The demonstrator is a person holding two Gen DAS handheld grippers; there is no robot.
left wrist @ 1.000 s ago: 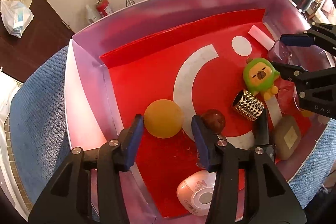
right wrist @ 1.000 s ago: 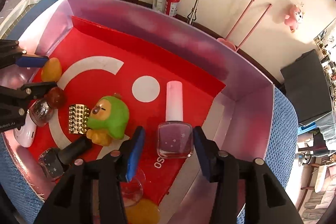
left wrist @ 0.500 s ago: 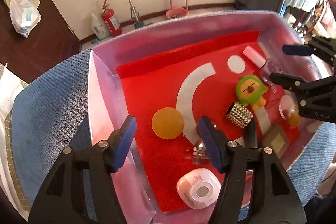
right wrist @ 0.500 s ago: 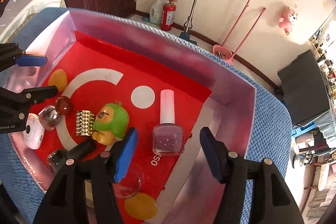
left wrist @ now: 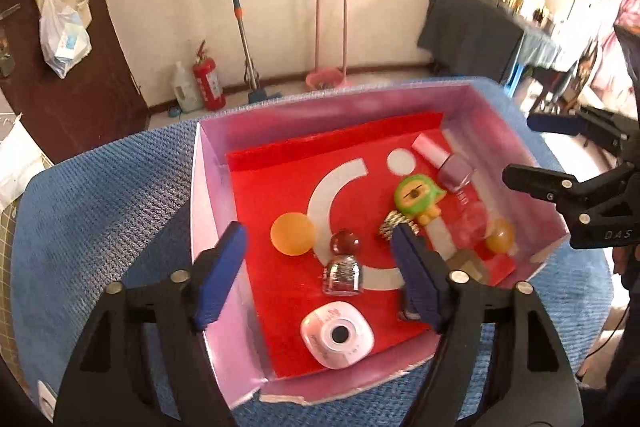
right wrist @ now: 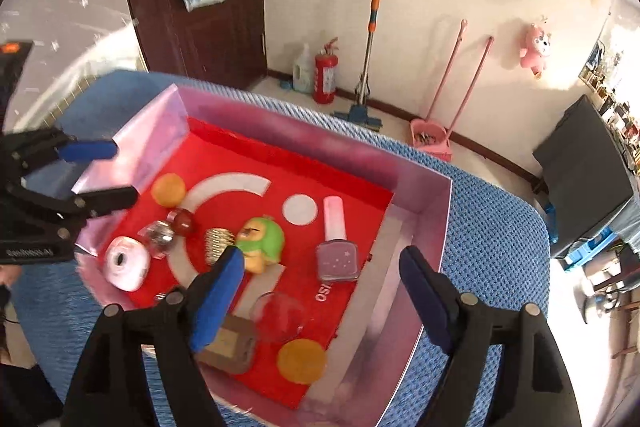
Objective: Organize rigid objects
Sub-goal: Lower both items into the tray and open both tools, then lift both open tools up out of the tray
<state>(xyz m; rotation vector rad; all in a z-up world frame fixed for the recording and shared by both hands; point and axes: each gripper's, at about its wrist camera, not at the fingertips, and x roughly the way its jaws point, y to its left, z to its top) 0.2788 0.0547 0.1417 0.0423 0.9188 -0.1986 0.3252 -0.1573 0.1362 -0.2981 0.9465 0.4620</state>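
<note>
Both tools hovering above the pink box (left wrist: 212, 187), nothing between the jaws: left tool (left wrist: 320, 267) jaws opening, right tool (right wrist: 320, 291) jaws opening too, both empty. All the rigid bits are sitting inside the box on its red liner. Orange ball (left wrist: 293, 234) near the box's left wall looks light and smooth, so it's probably going to roll; pinching across its middle seems best. Nail polish bottle (right wrist: 335, 251) lying flat toward the far right corner looks like glass, likely hard and slick; the flat square body is the better hold, not the cap. Green toy (right wrist: 262, 241) mid-box, looks like rubbery plastic and forgiving. Studded metal piece (right wrist: 218, 245) is touching it, which is crowding any grab there. Dark red bead (left wrist: 345, 241) and the silver-capped clear bottle (left wrist: 342, 273) are sitting just beside each other, tight for jaws. White round gadget (left wrist: 338, 335) near the front edge, clear of neighbours. Clear dome (right wrist: 278, 317), tan block (right wrist: 230, 345) and second orange disc (right wrist: 301, 361) are clustering at the front right corner; walls are limiting approach there.
</note>
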